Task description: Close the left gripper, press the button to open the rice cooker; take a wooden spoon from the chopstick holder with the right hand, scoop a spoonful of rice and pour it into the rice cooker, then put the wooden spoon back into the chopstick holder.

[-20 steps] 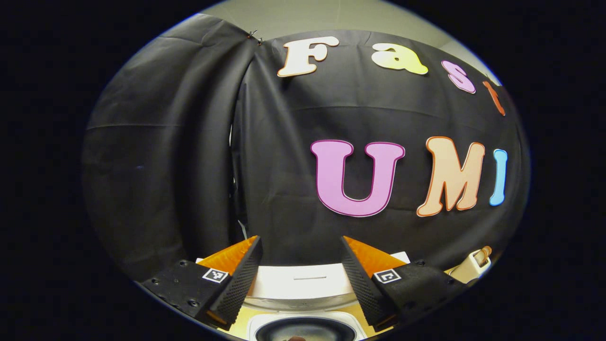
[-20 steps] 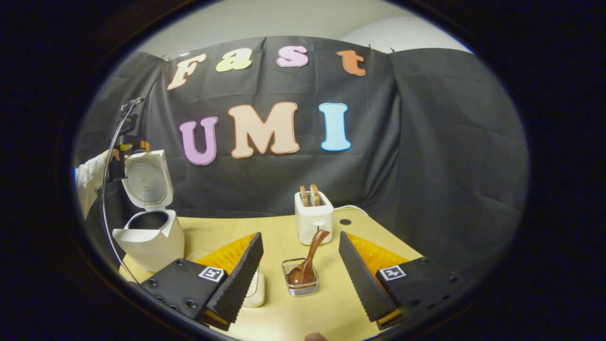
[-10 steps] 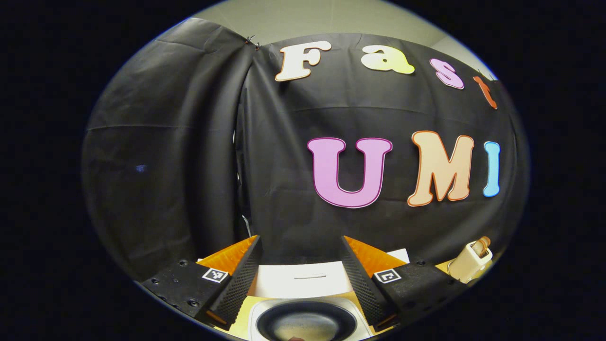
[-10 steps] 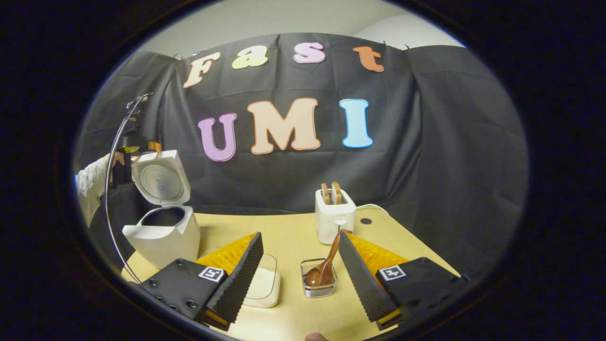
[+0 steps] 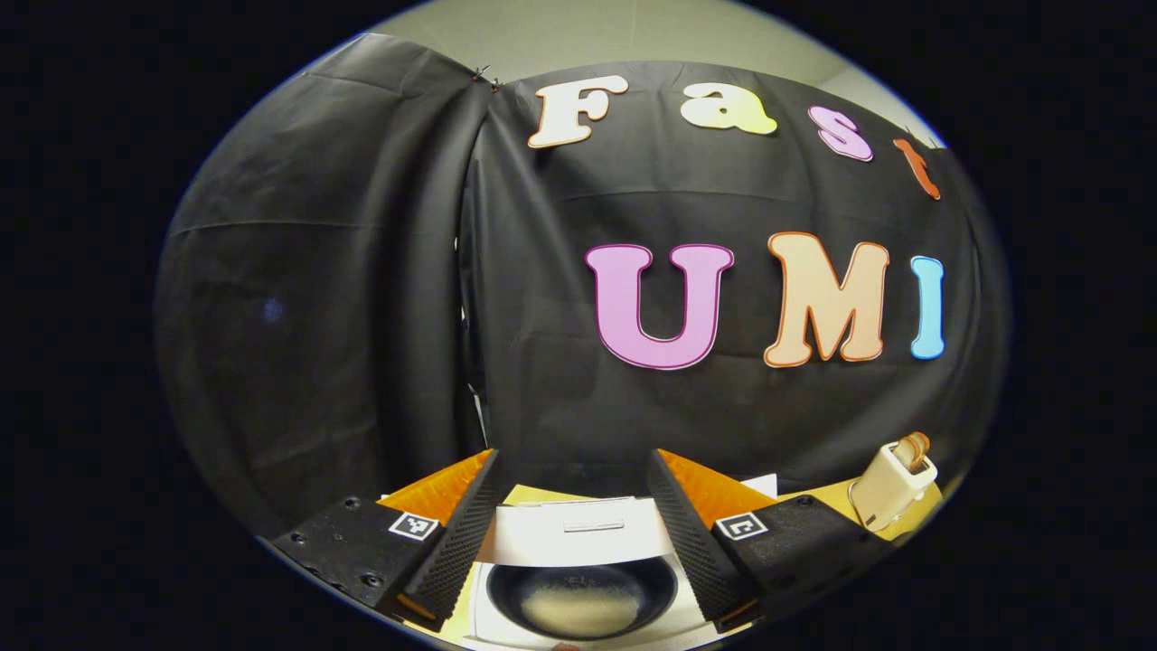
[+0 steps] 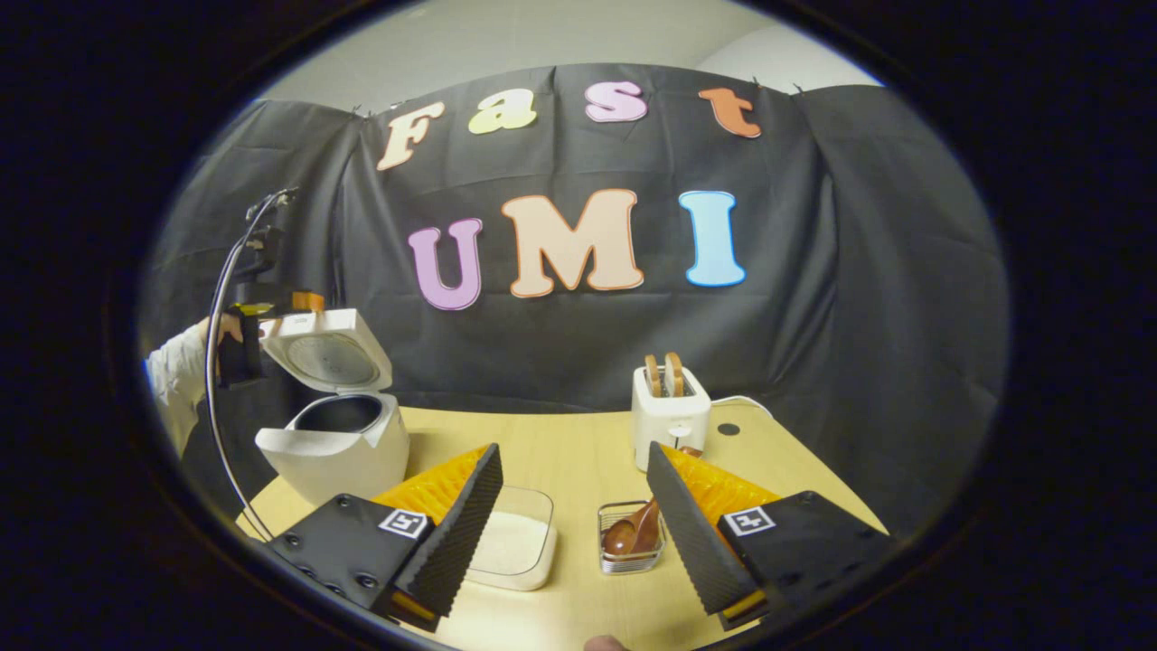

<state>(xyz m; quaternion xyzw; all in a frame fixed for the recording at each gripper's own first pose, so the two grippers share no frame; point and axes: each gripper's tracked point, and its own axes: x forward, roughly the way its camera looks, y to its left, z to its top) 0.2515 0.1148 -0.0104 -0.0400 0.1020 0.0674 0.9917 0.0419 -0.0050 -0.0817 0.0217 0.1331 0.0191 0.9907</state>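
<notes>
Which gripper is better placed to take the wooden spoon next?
Right. The right gripper is open, low over the table beside the chopstick holder with the wooden spoon; the left gripper hovers above the opened rice cooker.

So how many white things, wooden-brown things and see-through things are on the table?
White: 2, the rice cooker and the toaster.
Wooden-brown: 1, the wooden spoon.
See-through: 2, the rice box and the spoon holder.
Total: 5.
</notes>
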